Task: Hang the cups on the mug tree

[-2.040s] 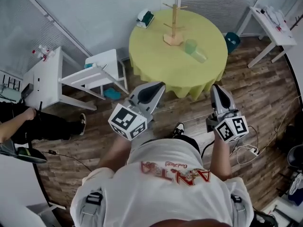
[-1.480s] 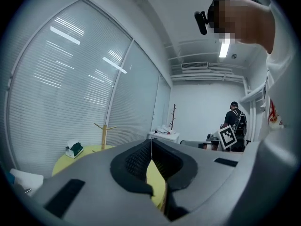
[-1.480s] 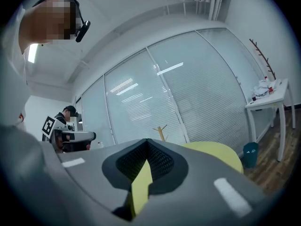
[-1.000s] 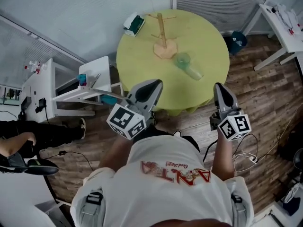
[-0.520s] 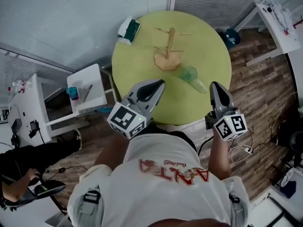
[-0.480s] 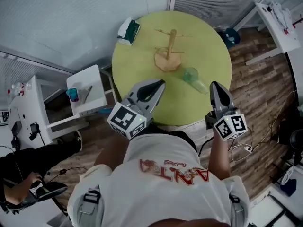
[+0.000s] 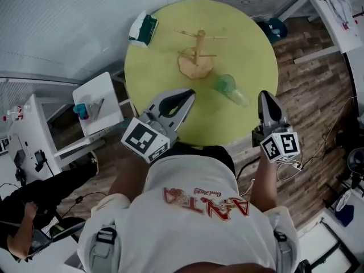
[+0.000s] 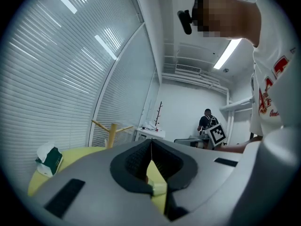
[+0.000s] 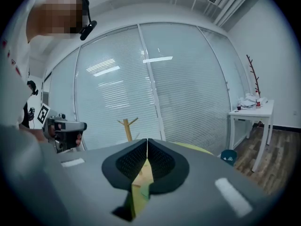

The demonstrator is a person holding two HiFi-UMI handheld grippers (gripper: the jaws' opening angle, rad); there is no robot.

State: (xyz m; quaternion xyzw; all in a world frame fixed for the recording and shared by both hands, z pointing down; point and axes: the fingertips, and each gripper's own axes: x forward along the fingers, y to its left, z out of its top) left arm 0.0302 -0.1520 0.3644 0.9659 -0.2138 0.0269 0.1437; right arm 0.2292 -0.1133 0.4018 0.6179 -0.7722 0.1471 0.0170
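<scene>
Yellow table bears translucent green cup.

Bench near edge bare: open lane from left hand-held gripper to mug tree. Cup lies on its side near the tree base (between tree and right hand-held gripper). Tissue box at far-left rim, well apart.
</scene>
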